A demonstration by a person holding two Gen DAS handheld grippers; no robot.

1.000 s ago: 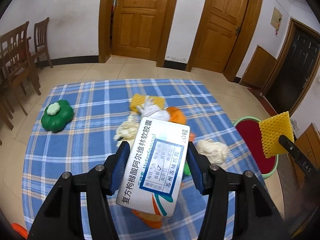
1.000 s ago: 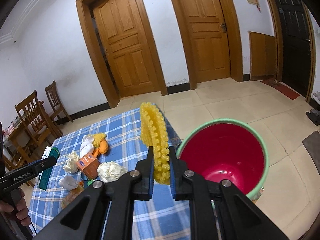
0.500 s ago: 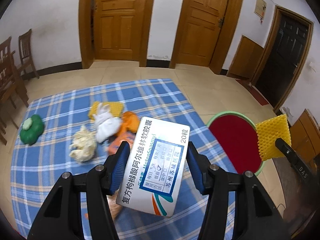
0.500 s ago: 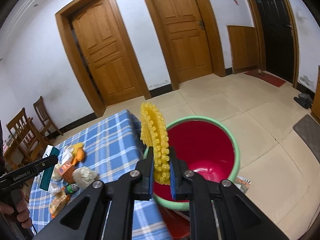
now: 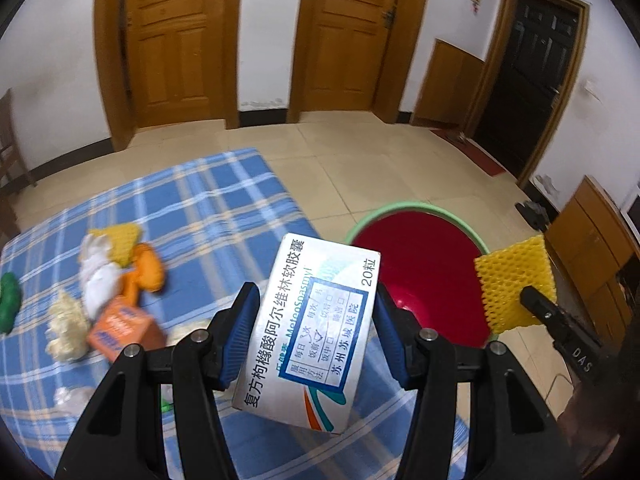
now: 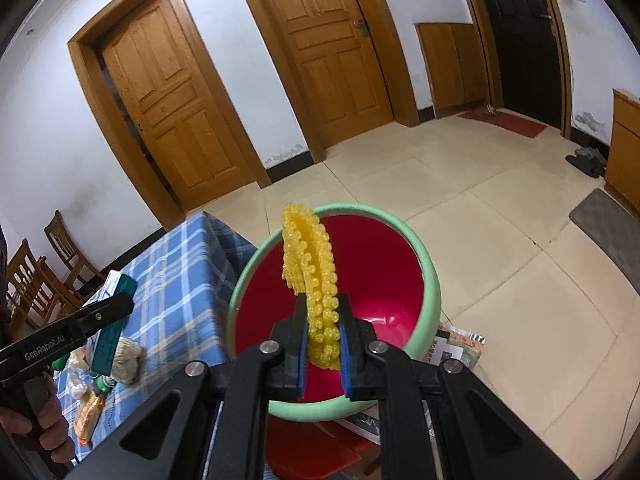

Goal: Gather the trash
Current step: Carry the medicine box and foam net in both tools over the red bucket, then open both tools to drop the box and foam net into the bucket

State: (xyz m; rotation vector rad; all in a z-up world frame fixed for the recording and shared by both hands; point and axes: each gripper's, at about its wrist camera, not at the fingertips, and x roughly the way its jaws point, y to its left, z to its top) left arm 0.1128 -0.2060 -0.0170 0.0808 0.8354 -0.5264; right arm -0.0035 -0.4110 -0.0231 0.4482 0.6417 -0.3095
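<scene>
Left wrist view, far left edge: a green object (image 5: 9, 307) on the blue plaid cloth (image 5: 208, 216) covering the desk. Right of it, a loose cluster of trash still lying there: crumpled white tissue (image 5: 98, 276), yellow foam piece (image 5: 120, 238), orange wrapper (image 5: 146, 270), pale fibrous wad (image 5: 66, 330), small orange box (image 5: 120, 330). Lower centre: left tool (image 5: 314, 336) clamps a white medicine box (image 5: 310, 332) across its long sides, label facing the camera, box tilted. The hold looks secure enough for carrying. Right of centre: red bucket with green rim (image 5: 424, 276) on the floor just past the desk edge, placed there, likely, so items can go straight off the desk into it. The box sits short of the rim, over the cloth's edge. Far right: yellow foam net (image 5: 516, 284) in the other tool.

Right wrist view, lower left: the left tool's black arm with the box's green side showing over the cloth (image 6: 180, 280). Centre: right tool (image 6: 323, 338) pinched shut on the foam net (image 6: 310, 272), held edge-on, upright, directly above the bucket (image 6: 432, 292) mouth. A release here should drop it inside. Being light, the net may cling to the pads (image 6: 301, 340) or drift. Lower right: printed paper (image 6: 460, 346) on the floor under the bucket's side.

Judgement: right side is ready to drop; left side needs more travel rightward.
</scene>
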